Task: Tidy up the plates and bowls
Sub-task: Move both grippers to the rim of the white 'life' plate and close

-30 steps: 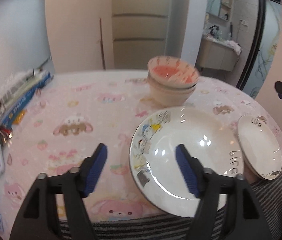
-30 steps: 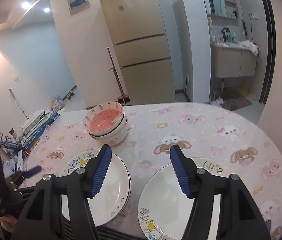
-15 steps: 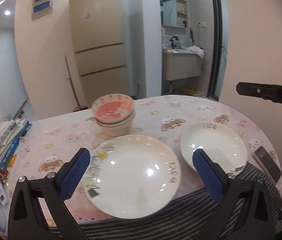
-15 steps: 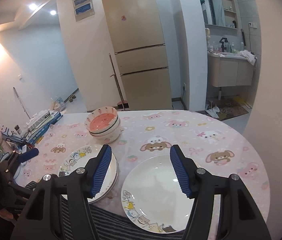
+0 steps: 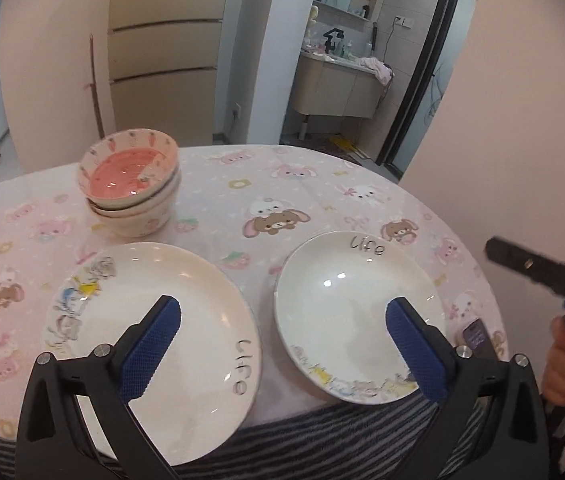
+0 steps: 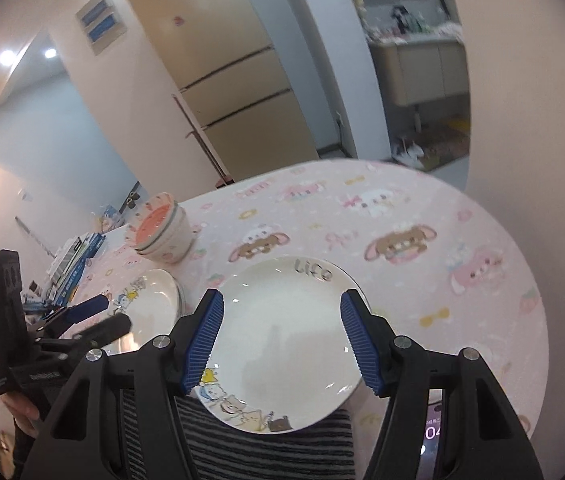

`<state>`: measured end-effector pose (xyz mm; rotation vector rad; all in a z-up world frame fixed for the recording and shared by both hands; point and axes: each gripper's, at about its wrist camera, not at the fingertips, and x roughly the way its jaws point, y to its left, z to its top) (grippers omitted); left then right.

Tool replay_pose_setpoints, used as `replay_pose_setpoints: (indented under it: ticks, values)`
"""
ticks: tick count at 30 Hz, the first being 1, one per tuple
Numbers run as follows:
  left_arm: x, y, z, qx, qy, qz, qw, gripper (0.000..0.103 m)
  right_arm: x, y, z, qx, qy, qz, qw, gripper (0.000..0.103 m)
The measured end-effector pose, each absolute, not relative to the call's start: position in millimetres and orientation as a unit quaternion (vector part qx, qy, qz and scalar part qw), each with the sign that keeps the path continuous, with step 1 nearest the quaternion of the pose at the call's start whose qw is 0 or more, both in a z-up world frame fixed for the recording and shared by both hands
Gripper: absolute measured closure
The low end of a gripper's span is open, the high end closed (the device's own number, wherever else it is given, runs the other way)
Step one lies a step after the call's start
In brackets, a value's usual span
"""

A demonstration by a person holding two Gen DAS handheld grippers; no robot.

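Observation:
Two white "Life" plates lie side by side at the near edge of the round table. My left gripper (image 5: 282,312) hovers open and wide above the gap between them, the left plate (image 5: 154,320) under one finger and the right plate (image 5: 346,300) under the other. My right gripper (image 6: 282,308) is open above the right plate (image 6: 282,344), touching nothing. The left plate (image 6: 154,296) shows a second rim beneath it. A stack of bowls (image 5: 130,184), the top one pink inside, stands behind the left plate; the right wrist view shows the bowls (image 6: 162,232) too.
A pink cartoon tablecloth (image 5: 282,208) covers the table, with a striped cloth (image 5: 322,432) at its front edge. A phone (image 5: 476,334) lies by the right plate. Books and boxes (image 6: 74,264) crowd the far left. A hand holds each gripper's handle.
My left jaws have opened wider, and that gripper has pulled back and swung right, so both plates now show. My right gripper has shifted right and rolled, centring over the right plate.

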<state>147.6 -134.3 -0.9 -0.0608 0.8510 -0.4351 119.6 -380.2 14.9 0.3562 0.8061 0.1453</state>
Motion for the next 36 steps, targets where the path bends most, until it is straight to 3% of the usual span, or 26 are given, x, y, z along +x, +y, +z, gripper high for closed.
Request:
replay_pose_setpoints:
  ticks: [12, 20, 29, 31, 36]
  values:
    - [193, -164, -34, -0.007, 0.451, -0.192, 0.872, 0.003, 146, -417, -78, 0.268, 0.464, 0.041, 0.843, 0.040]
    - [217, -174, -57, 0.016, 0.461, -0.165, 0.872, 0.015, 158, -407, -102, 0.272, 0.479, 0.049, 0.833, 0.057]
    - [235, -186, -74, 0.061, 0.473, -0.167, 0.863, 0.038, 157, -403, -106, 0.259, 0.473, 0.046, 0.841, 0.066]
    - [237, -187, -79, 0.060, 0.483, -0.165, 0.858, 0.052, 155, -403, -106, 0.251, 0.473, 0.046, 0.843, 0.069]
    - [240, -189, -89, 0.037, 0.507, -0.187, 0.840, 0.069, 144, -411, -111, 0.292, 0.477, 0.062, 0.827, 0.071]
